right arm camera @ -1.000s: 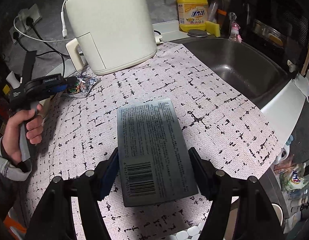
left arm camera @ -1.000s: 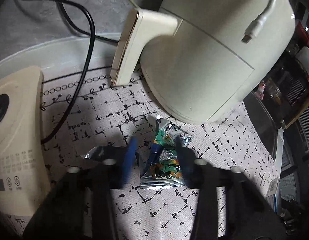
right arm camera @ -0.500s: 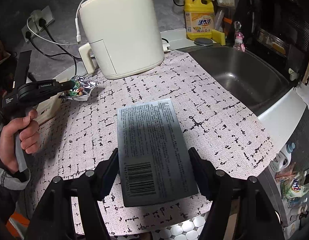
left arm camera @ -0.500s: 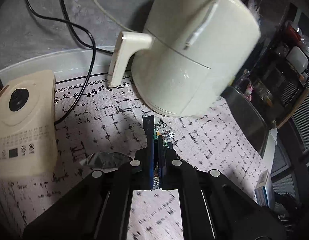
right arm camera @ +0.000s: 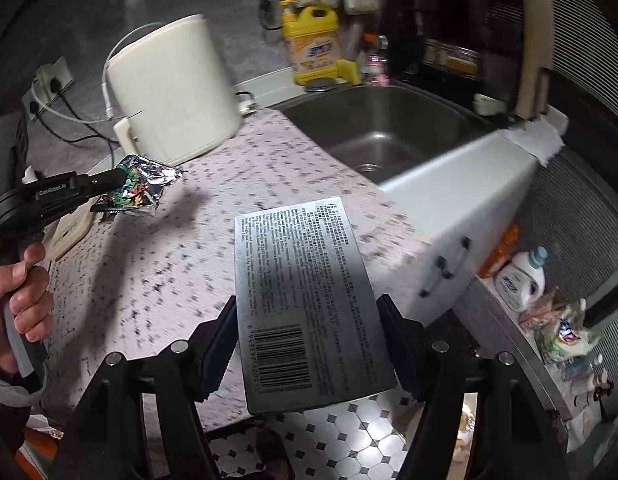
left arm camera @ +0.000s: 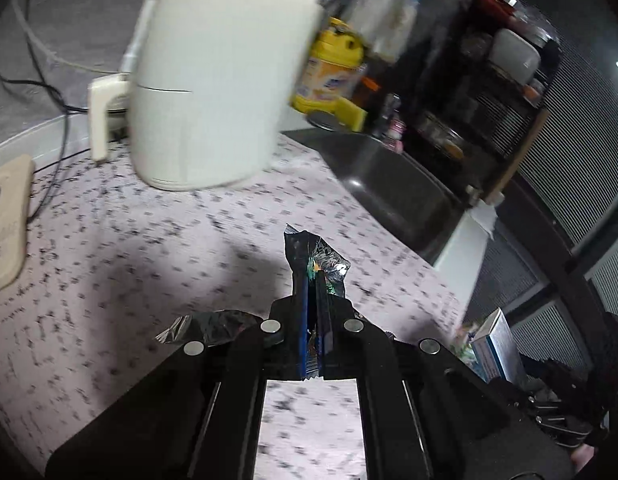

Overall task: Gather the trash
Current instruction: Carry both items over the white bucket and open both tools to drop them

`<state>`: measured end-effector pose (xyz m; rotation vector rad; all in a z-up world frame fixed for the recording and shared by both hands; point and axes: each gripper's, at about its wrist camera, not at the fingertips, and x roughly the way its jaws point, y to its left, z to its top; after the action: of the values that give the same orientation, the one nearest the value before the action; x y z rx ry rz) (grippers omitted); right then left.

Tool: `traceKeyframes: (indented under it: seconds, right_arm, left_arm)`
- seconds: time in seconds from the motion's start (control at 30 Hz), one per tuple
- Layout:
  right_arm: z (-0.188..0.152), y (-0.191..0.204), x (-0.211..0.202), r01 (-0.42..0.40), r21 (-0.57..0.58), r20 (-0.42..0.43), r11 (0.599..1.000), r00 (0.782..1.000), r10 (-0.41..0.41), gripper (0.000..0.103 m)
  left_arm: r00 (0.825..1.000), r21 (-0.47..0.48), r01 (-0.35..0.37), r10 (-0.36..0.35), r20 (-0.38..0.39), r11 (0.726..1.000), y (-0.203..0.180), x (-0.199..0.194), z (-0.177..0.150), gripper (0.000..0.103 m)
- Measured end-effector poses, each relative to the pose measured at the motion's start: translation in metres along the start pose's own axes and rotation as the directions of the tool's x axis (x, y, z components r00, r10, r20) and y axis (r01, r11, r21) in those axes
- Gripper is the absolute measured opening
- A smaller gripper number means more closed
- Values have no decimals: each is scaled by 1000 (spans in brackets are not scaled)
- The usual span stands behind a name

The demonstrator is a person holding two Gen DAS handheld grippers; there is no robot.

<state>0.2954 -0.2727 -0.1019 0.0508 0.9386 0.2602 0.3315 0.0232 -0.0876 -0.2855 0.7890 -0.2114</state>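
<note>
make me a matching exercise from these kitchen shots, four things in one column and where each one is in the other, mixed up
Things:
1. foil snack wrapper
2. grey box with a barcode
3. yellow detergent bottle
4. cream appliance

Places:
A. behind the sink, against the wall
B. pinched between the shut jaws of the left gripper, lifted off the counter
C. standing on the patterned counter mat, cables draped over it
D. clamped by its sides in the right gripper

Pairs: 1-B, 2-D, 3-A, 4-C
</note>
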Motion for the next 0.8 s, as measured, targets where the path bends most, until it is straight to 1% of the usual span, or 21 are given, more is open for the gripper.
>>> traceKeyframes:
  seconds: [0.2, 0.37, 0.53, 0.63, 0.7, 0.73, 0.77, 0.8]
  right_arm:
    - [-28, -63, -31, 62, 82, 11, 995, 998, -63, 67]
    - [-55, -110, -57, 105, 154, 19, 982, 994, -109, 67]
    - [-87, -157, -75, 154, 226, 2, 962, 987, -158, 67]
    - [-104, -181, -79, 173, 260, -15, 950, 984, -176, 68]
    - [-116, -196, -77, 193, 269, -38, 944, 981, -190, 71]
    - [-123, -204, -76, 187, 280, -51, 942, 982, -180, 80]
    - [-130, -211, -77, 188, 290, -51, 938, 982, -181, 84]
    - [-136, -216, -79, 193, 300, -48, 934, 981, -187, 84]
  left_arm:
    - [997, 54, 63, -61, -46, 996, -67, 15, -21, 4]
    - [993, 104, 99, -92, -78, 990, -116, 20, -38, 4]
    - [987, 143, 130, -114, -112, 981, -162, 24, -59, 4]
    - [982, 164, 148, -126, -142, 975, -188, 27, -76, 4]
    - [979, 177, 155, -127, -159, 972, -200, 28, -85, 4]
    - [977, 185, 159, -128, -169, 970, -207, 29, -91, 4]
    - [976, 190, 161, -128, -177, 968, -212, 30, -95, 4]
    - [974, 200, 164, -128, -185, 966, -219, 31, -100, 4]
